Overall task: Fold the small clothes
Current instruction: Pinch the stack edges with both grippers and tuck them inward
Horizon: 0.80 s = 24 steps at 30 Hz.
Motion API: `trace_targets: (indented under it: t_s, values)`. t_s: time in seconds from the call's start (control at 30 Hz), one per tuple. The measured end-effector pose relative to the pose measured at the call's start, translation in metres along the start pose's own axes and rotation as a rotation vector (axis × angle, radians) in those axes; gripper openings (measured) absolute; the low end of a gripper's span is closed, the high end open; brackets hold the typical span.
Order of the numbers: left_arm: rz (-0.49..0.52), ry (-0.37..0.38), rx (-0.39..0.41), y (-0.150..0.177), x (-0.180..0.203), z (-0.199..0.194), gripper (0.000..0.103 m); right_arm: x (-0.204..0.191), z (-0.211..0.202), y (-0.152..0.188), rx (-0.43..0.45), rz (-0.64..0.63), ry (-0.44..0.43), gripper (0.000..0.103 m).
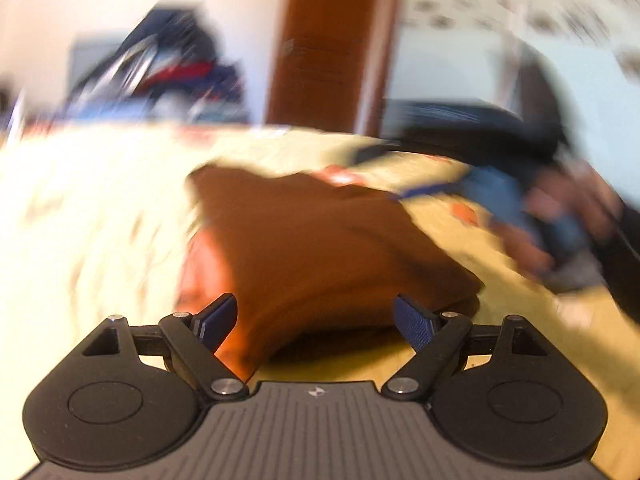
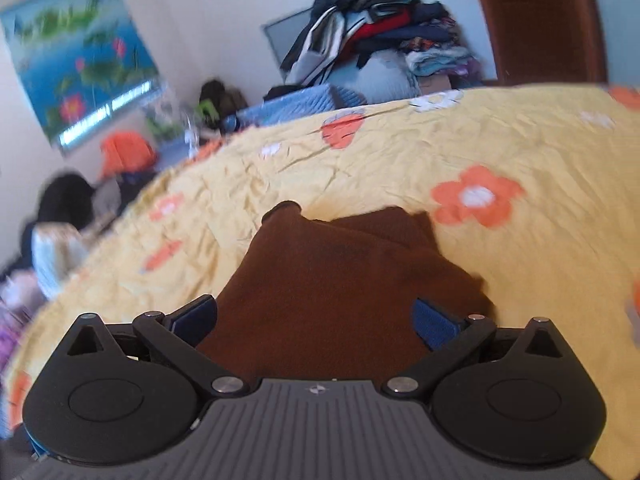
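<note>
The brown garment (image 2: 340, 288) lies on the yellow flowered bedsheet (image 2: 400, 152), bunched into a rough wedge, not yet a neat fold as I judge it. From my right gripper (image 2: 316, 320) it sits straight ahead and right up against me, filling the gap between the spread fingers; its long axis runs away from me toward a narrow end. The jaws stand apart, pinching nothing. My left gripper (image 1: 316, 316) is also spread, with the cloth directly in front, lying slantwise up and to the left in its blurred view. Both sit close; I cannot tell which is nearer. Beyond the bed a heap of clothes (image 2: 372, 24) stands against the wall.
</note>
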State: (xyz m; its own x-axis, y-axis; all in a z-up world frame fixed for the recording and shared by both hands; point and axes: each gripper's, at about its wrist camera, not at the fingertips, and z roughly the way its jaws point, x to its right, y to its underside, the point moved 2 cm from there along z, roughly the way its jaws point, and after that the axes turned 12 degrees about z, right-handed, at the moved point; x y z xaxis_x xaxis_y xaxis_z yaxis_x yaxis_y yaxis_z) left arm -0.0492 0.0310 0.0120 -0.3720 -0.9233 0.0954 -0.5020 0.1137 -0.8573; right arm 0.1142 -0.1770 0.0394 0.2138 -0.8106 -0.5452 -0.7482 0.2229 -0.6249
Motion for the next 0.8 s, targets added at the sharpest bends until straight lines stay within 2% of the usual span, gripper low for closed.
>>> trace_targets:
  t_s: [0.07,0.1,0.17,0.27,0.3,0.33,0.37,0.4,0.43,0.47,0.53,0.63,0.7,0.77,0.8]
  values:
    - [-0.201,0.022,-0.085,0.008,-0.03,0.008,0.084,0.029,-0.021,0.009,-0.046,0.106,0.019,0.103]
    - [-0.273,0.049,-0.059,0.01,-0.041,0.007,0.085,0.045,-0.027,0.015,-0.076,0.165,0.036,0.103]
    - [-0.393,0.12,-0.078,0.006,-0.055,0.014,0.085,0.067,-0.032,0.027,-0.13,0.239,0.049,0.103]
    - [-0.529,0.269,-0.123,0.001,-0.063,0.038,0.084,0.069,-0.035,0.039,-0.143,0.263,-0.016,0.103]
    - [-0.565,0.299,-0.129,-0.001,-0.064,0.047,0.079,0.065,-0.033,0.042,-0.172,0.28,-0.054,0.101]
    - [-0.585,0.301,-0.138,-0.003,-0.066,0.053,0.075,0.06,-0.029,0.045,-0.206,0.288,-0.091,0.093]
    - [-0.597,0.294,-0.154,-0.005,-0.067,0.06,0.052,0.055,-0.025,0.049,-0.235,0.276,-0.115,0.089]
    - [-0.61,0.283,-0.187,-0.005,-0.068,0.067,0.032,0.049,-0.022,0.051,-0.243,0.242,-0.117,0.076]
    - [-0.63,0.279,-0.207,-0.004,-0.071,0.071,0.03,0.044,-0.02,0.052,-0.249,0.203,-0.093,0.048]
    - [-0.642,0.28,-0.208,-0.004,-0.072,0.07,0.026,0.041,-0.018,0.051,-0.265,0.167,-0.055,0.038]
    - [-0.601,0.272,-0.21,-0.009,-0.067,0.055,0.022,0.041,-0.021,0.051,-0.287,0.153,-0.073,0.033]
    - [-0.497,0.273,-0.199,-0.011,-0.061,0.03,0.022,0.038,-0.043,0.057,-0.303,0.094,-0.095,0.03]
    - [-0.416,0.21,-0.238,0.002,-0.057,0.031,0.024,0.044,-0.046,0.067,-0.318,0.09,-0.081,0.028]
    - [-0.36,0.186,-0.191,0.008,-0.053,0.03,0.026,0.052,-0.046,0.072,-0.296,0.13,-0.121,0.036]
    - [-0.336,0.171,-0.179,0.007,-0.05,0.028,0.03,0.055,-0.045,0.069,-0.305,0.17,-0.135,0.045]
